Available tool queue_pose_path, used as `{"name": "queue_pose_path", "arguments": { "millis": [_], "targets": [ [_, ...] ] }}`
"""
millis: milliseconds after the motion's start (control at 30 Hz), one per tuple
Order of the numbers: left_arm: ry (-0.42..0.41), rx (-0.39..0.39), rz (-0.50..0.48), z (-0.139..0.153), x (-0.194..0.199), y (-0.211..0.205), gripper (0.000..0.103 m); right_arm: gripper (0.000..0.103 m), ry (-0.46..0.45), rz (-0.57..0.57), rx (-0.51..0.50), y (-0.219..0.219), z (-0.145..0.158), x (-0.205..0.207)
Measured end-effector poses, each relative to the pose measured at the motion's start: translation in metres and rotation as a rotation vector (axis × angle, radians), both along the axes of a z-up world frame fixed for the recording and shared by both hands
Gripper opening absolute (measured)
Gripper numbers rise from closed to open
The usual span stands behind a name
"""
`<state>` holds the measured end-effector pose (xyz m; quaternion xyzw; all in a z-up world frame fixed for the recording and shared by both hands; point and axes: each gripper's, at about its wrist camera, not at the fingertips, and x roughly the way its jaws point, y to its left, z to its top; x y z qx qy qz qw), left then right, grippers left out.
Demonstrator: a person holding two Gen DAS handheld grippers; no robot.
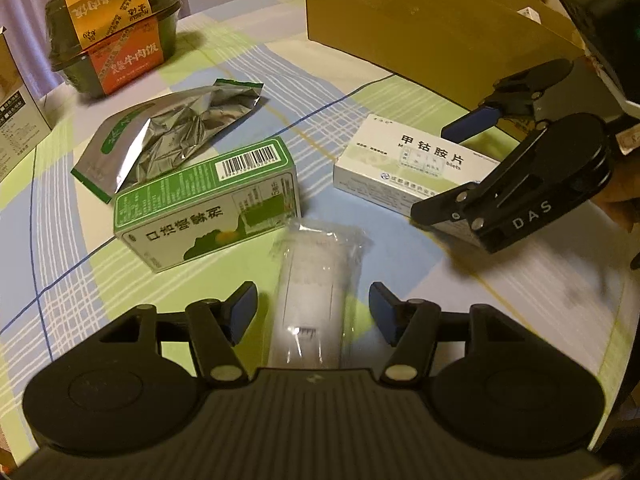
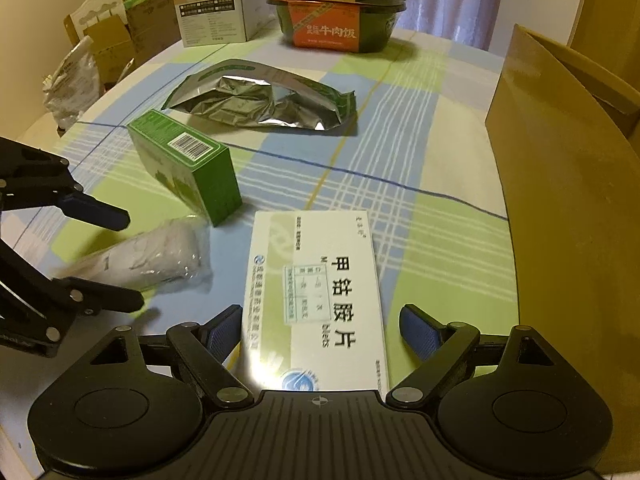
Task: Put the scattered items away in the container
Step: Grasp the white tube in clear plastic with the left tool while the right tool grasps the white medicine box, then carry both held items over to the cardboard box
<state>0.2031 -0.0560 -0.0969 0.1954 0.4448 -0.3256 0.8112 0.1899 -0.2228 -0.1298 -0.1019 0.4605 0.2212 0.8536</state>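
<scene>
Two hand-held grippers work over a desk [image 2: 440, 152] covered in a blue, green and white checked cloth. The left gripper [image 1: 313, 307] is spread wide and holds nothing; a clear-wrapped white roll [image 1: 312, 280] lies flat on the desk between its two fingers, its long axis pointing straight away from the gripper, so the fingers stand either side of the roll's width. The right gripper [image 2: 322, 334] is also wide open and empty, straddling the near end of a flat white medicine box [image 2: 320, 292] whose long axis likewise runs away from it; in the right wrist view the left finger looks very close to the box edge, while the right finger stands clear, and contact cannot be confirmed. Each gripper is plainly nearer its own item. A green carton [image 1: 208, 204] sits just beside the roll on its far left, and a crumpled silver foil pouch [image 1: 168, 136] lies beyond it. A dark rice-meal tub [image 1: 112, 28] stands at the far edge. The cardboard container [image 1: 420, 32] rises on the far right, behind the white box; its inside is mostly hidden and its top is cut off. The roll is motion-blurred, and its label is unreadable.
</scene>
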Motion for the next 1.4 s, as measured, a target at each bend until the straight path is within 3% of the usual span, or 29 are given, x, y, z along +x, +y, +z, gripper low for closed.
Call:
{"name": "queue_pose_path", "arguments": {
  "millis": [267, 300, 333, 367, 500, 533, 567, 867, 1400],
  "targets": [
    [0.046, 0.000, 0.022, -0.009, 0.007, -0.002, 0.049, 0.090, 0.013, 0.005, 0.018, -0.003, -0.002, 0.004],
    [0.050, -0.001, 0.024, -0.008, 0.007, -0.002, 0.047, 0.090, 0.015, 0.006, 0.018, -0.003, -0.003, 0.003],
    [0.050, -0.001, 0.023, -0.007, 0.007, -0.003, 0.036, 0.090, 0.016, 0.006, 0.018, -0.003, -0.004, 0.003],
    [0.051, 0.004, 0.021, -0.006, 0.006, -0.004, 0.035, 0.090, 0.019, 0.007, 0.020, -0.003, -0.004, 0.003],
    [0.049, 0.024, 0.005, -0.005, 0.002, -0.007, 0.034, 0.089, 0.028, 0.008, 0.021, -0.001, -0.006, -0.001],
    [0.047, 0.025, 0.005, -0.004, 0.000, -0.007, 0.034, 0.077, 0.025, 0.008, 0.019, -0.001, -0.006, -0.002],
    [0.045, 0.025, 0.006, -0.004, -0.002, -0.006, 0.033, 0.074, 0.015, 0.005, 0.013, -0.001, -0.005, -0.003],
    [0.033, 0.009, 0.023, 0.010, -0.014, -0.004, 0.033, 0.073, -0.003, -0.036, 0.017, -0.006, 0.013, -0.015],
    [-0.052, -0.026, 0.048, 0.064, -0.036, -0.008, 0.033, 0.073, -0.083, -0.069, 0.049, -0.022, 0.069, -0.043]
  ]
}}
